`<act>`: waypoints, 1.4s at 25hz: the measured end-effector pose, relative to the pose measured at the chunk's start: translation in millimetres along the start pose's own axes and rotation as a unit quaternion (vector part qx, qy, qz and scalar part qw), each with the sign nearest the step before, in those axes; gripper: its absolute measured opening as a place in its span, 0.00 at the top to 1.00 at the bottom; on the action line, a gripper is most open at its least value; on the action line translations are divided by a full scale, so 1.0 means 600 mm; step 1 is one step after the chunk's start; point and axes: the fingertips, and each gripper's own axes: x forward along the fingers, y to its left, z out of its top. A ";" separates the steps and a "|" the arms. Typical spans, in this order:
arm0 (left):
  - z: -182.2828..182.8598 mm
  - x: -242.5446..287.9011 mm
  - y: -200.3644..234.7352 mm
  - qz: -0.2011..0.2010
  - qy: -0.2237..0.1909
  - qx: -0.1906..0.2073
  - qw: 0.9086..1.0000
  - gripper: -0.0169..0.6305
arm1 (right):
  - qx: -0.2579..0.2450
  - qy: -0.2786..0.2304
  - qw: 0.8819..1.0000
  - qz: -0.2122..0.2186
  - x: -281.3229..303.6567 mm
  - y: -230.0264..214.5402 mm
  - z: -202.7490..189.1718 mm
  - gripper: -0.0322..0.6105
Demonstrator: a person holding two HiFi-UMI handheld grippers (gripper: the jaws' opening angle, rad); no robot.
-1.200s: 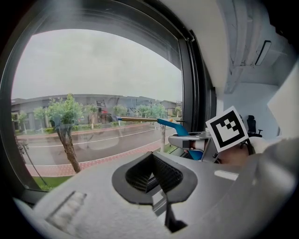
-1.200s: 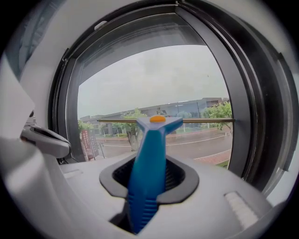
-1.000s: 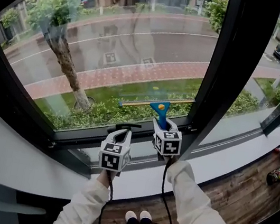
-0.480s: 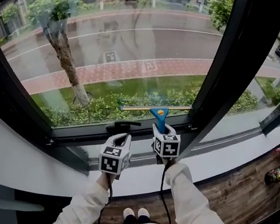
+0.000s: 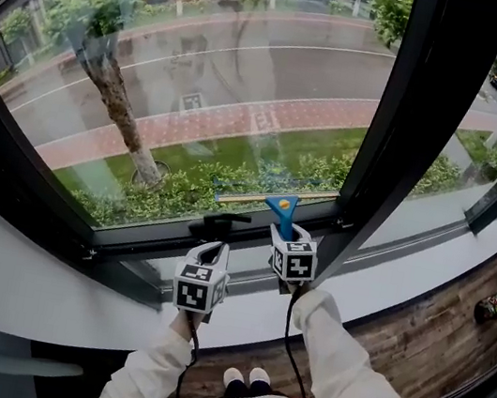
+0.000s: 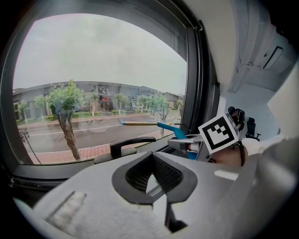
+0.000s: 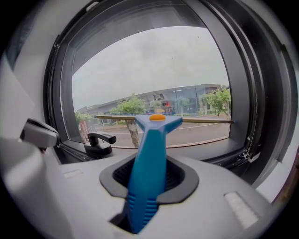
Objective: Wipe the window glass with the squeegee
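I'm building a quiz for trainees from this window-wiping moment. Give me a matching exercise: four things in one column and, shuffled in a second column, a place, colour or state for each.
Things
1. squeegee
2. left gripper
3. right gripper
4. window handle

Descriptions
A. black, left of the squeegee
B. shut on a blue handle
C. nothing between its jaws
D. blade low on the glass

Pairs: 1-D, 2-C, 3-B, 4-A

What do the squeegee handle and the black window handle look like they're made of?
Squeegee handle: likely moulded plastic, matte blue, with ribbed grip lines near its base. Window handle: black, smooth, faint sheen; painted metal or plastic, can't tell which.
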 end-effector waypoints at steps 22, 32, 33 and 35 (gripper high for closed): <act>-0.056 -0.016 0.013 0.024 0.020 -0.019 0.999 0.97 | -0.025 0.027 0.999 -0.028 0.004 -0.008 -0.026 0.79; -0.101 -0.130 0.085 0.113 0.012 -0.007 0.993 0.97 | -0.036 -0.026 0.999 -0.023 -0.065 0.022 0.047 0.79; -0.101 -0.147 0.094 0.126 0.005 -0.009 0.992 0.97 | -0.031 -0.030 0.999 -0.018 -0.077 0.031 0.052 0.79; -0.104 -0.183 0.111 0.148 -0.012 -0.016 0.989 0.97 | -0.017 -0.035 0.999 -0.003 -0.103 0.056 0.052 0.79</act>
